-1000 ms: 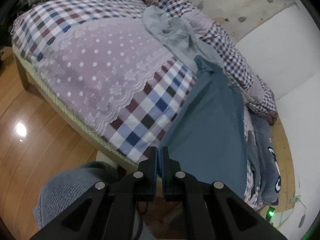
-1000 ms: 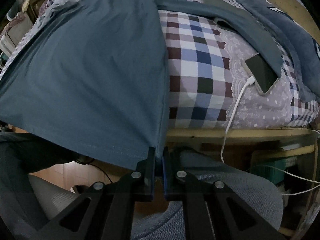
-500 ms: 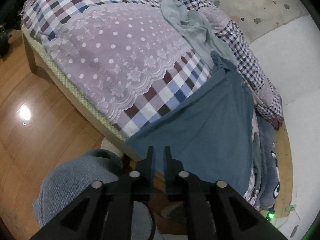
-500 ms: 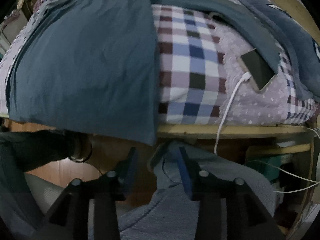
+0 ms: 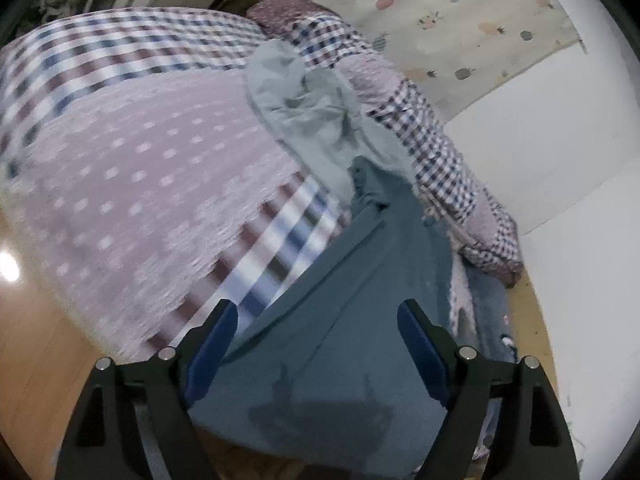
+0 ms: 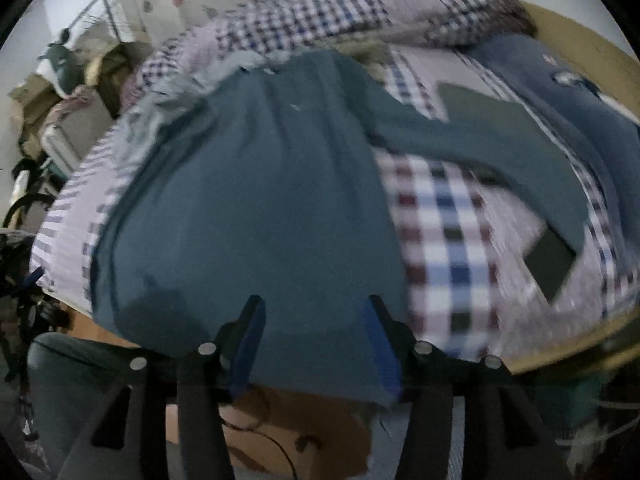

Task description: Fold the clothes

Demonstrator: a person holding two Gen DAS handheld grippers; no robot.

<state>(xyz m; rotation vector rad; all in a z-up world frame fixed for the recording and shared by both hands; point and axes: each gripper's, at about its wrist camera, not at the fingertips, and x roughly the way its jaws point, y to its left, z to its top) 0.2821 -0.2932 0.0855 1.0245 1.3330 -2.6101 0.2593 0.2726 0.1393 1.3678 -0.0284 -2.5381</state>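
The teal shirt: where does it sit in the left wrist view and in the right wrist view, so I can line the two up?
Left wrist: teal shirt at lower centre, spread between the open left gripper fingers.
Right wrist: it fills the centre, hem hanging off the bed edge at the open right gripper.
Shared landmark: pale grey garment beyond its collar end.

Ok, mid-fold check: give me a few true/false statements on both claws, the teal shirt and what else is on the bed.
1. Left claw is shut on the teal shirt. False: it is open, gripping nothing.
2. Right claw is open. True.
3. The teal shirt lies spread on the bed, its hem hanging past the edge. True.
4. A pale grey garment lies beyond the shirt. True.
5. The phone sits on the shirt's body. False: it lies on the bedcover to the right, partly under the sleeve.
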